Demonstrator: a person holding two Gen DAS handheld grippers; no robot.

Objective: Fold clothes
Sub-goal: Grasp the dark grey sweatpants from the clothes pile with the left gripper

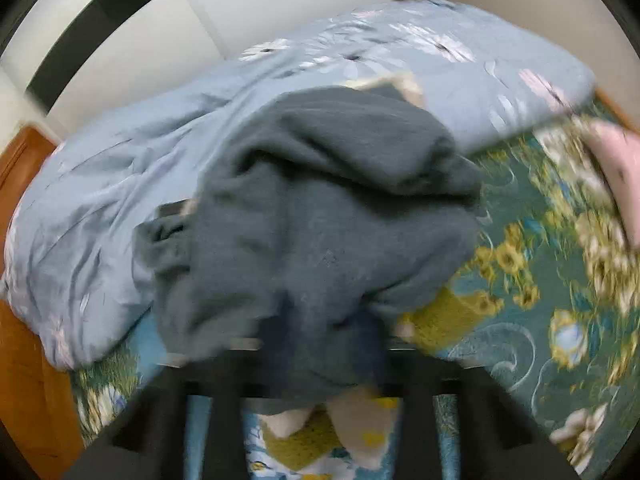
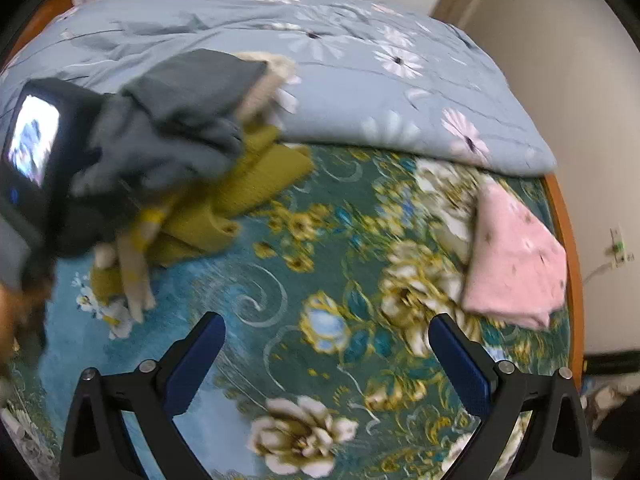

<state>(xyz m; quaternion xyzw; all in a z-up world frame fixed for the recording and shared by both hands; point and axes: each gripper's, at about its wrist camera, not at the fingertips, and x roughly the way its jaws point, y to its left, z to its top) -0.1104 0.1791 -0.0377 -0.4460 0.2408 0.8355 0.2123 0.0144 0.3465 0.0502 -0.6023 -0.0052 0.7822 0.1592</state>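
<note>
A dark grey garment (image 1: pixel 320 200) fills the middle of the left wrist view. It bunches down into my left gripper (image 1: pixel 320 344), which is shut on it; the cloth hides the fingertips. Under it lie a mustard knit garment (image 1: pixel 452 316) and a cream piece (image 1: pixel 360 428). In the right wrist view the grey garment (image 2: pixel 180 112) hangs at the far left over the left gripper's body with its lit screen (image 2: pixel 36 152), above the mustard garment (image 2: pixel 248 192). My right gripper (image 2: pixel 326 356) is open over the bedsheet, with nothing between its blue pads.
The bed has a teal floral sheet (image 2: pixel 280 280). A pale blue flowered duvet (image 2: pixel 360 80) is heaped along the far side. A folded pink cloth (image 2: pixel 516 264) lies at the right edge by the wooden bed frame (image 2: pixel 568 240). White walls stand behind.
</note>
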